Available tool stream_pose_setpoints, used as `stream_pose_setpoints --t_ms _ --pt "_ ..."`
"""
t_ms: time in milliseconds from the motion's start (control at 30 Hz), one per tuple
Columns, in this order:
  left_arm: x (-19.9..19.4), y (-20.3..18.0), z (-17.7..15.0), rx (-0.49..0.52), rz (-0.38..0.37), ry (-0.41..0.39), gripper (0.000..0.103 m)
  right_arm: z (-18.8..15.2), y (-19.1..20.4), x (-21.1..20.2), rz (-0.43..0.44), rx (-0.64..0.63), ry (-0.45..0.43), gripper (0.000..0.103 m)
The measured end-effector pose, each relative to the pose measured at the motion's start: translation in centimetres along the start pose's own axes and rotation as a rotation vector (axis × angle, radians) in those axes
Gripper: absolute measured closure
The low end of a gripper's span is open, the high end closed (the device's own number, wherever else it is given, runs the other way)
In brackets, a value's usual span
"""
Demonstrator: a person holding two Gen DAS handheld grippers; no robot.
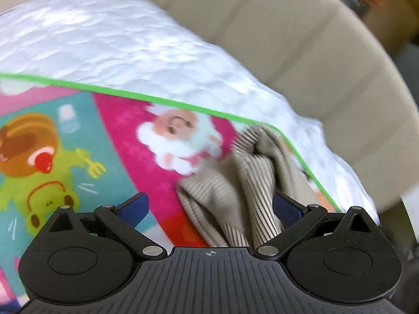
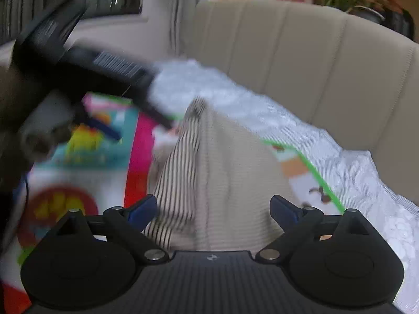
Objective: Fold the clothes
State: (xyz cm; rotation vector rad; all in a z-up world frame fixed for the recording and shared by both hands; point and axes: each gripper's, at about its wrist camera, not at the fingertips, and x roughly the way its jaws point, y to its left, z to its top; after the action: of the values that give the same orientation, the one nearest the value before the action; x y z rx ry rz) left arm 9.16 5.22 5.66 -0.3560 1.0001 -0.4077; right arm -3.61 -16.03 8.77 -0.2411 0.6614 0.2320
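Your left gripper [image 1: 209,206] & right gripper [image 2: 213,209] both have fingers wide apart w/ nothing pinched, & the striped beige cloth [image 2: 230,162] lies bunched on the bright cartoon mat [image 1: 110,141], at 12 o'clock from your right fingers, 1 o'clock from your left.

Garment [image 2: 230,162] heaped on the play mat [image 2: 78,157], near the mat's right edge, bedspread [image 2: 353,172] under the mat, sofa back [image 2: 301,52] behind the mat
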Motion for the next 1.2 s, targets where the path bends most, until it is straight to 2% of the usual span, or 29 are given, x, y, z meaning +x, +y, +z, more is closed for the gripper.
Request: stream_pose_setpoints --t_ms 33,67,100,167,233,300,400,467,600,700,767,833,900,933,1033,1067,1200 --pt "0.5 -0.5 -0.1 0.006 -0.014 -0.004 0.001 -0.4 0.4 0.1 -0.019 -0.041 0.017 0.011" --pt "1.0 -0.9 -0.4 0.037 -0.016 -0.003 0.001 -0.7 0.7 0.1 -0.04 -0.084 0.03 0.018" --pt "1.3 -1.3 -0.9 0.081 -0.007 -0.001 0.001 -1.0 0.9 0.3 -0.06 -0.12 0.043 0.038" --pt "2.1 -1.7 -1.5 0.175 0.031 -0.002 0.001 -0.9 0.5 0.5 -0.075 -0.141 0.069 0.07" --pt "2.3 -1.4 -1.9 0.226 0.049 0.008 0.001 0.0 -0.1 0.1 -0.069 -0.124 0.059 0.082" --pt "3.0 -0.8 -2.0 0.241 0.05 0.019 0.002 1.5 -0.3 -0.5 -0.056 -0.098 0.02 0.088" --pt "3.9 0.4 -1.9 0.214 0.027 0.048 0.002 4.3 0.3 -1.8 0.071 0.015 -0.029 0.088" --pt "3.6 1.5 -1.6 0.169 -0.017 0.07 0.003 4.8 1.1 -1.2 0.158 0.055 0.003 0.088" --pt "3.2 3.5 -0.8 0.094 -0.105 0.094 0.006 3.0 4.6 1.6 0.184 -0.075 0.071 0.088" --pt "2.2 4.8 0.1 -0.005 -0.135 0.079 0.007 1.7 7.5 1.9 0.162 -0.208 0.068 0.088" --pt "1.2 5.0 0.7 -0.025 -0.156 0.044 0.007 0.8 9.4 2.1 0.148 -0.297 0.066 0.084" --pt "0.3 4.9 1.0 -0.026 -0.158 0.012 0.007 1.0 9.8 1.8 0.083 -0.277 0.024 0.07" --pt "0.1 4.8 1.1 -0.033 -0.145 -0.001 0.007 1.2 10.1 1.8 -0.007 -0.241 -0.03 0.044" --pt "0.3 4.8 1.1 -0.038 -0.132 0.005 0.007 1.2 10.2 2.0 -0.046 -0.218 -0.048 0.04" --pt "0.8 5.1 0.9 -0.059 -0.09 0.027 0.007 1.2 10.5 3.5 -0.15 -0.095 -0.055 0.037" --pt "0.9 5.3 0.9 -0.069 -0.08 0.032 0.007 1.2 10.7 4.0 -0.177 -0.071 -0.065 0.033" --pt "0.6 6.5 0.9 -0.099 -0.074 0.026 0.006 1.1 11.4 6.1 -0.239 -0.06 -0.081 0.035"
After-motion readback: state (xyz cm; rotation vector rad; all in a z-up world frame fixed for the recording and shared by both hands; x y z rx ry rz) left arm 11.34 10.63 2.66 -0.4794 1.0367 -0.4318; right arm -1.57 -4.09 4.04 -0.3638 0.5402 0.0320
